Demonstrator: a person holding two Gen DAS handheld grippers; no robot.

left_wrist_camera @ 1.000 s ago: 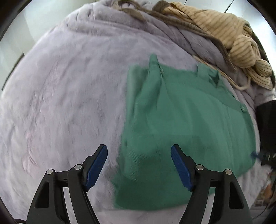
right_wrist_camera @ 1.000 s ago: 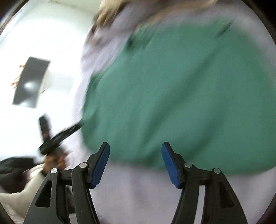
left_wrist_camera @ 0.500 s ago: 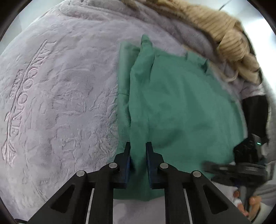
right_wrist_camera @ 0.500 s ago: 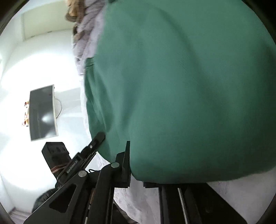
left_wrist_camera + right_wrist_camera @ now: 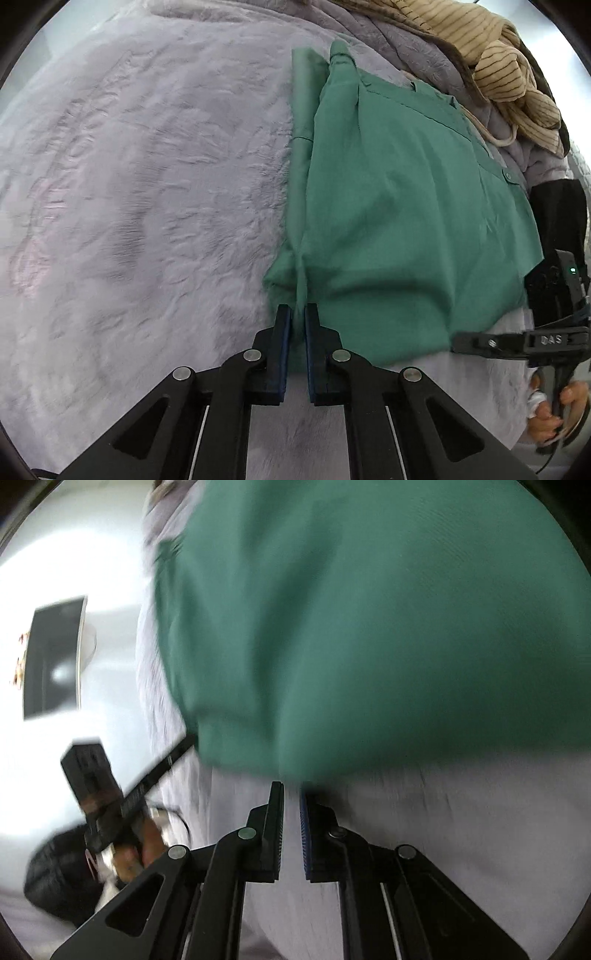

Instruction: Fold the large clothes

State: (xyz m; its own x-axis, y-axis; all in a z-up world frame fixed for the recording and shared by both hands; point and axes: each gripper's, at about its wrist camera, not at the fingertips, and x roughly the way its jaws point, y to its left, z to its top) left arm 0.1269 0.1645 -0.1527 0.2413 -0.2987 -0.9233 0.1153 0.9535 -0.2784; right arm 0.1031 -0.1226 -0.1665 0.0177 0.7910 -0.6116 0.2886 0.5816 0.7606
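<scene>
A green garment [image 5: 406,206] lies spread on a lilac fleece blanket [image 5: 147,184], its left side folded into a long pleat. My left gripper [image 5: 298,314] is shut on the garment's near left corner, with a ridge of green cloth pinched between the blue pads. In the right wrist view the garment [image 5: 369,627] fills the upper frame, blurred. There my right gripper [image 5: 291,790] is shut at its near hem, with the cloth reaching into the fingertips. The right gripper [image 5: 456,341] also shows at the garment's near right corner. The left gripper [image 5: 186,744] shows with its tip under the cloth.
A tan striped garment [image 5: 498,62] is heaped at the blanket's far right, with a black item [image 5: 561,214] below it. A hand [image 5: 546,413] grips the right tool. Beyond the bed's edge stand a pale floor and a dark screen [image 5: 51,653].
Both grippers were open above the garment, then dropped to its near edge and shut on the cloth. The pinched corners have bunched up slightly.
</scene>
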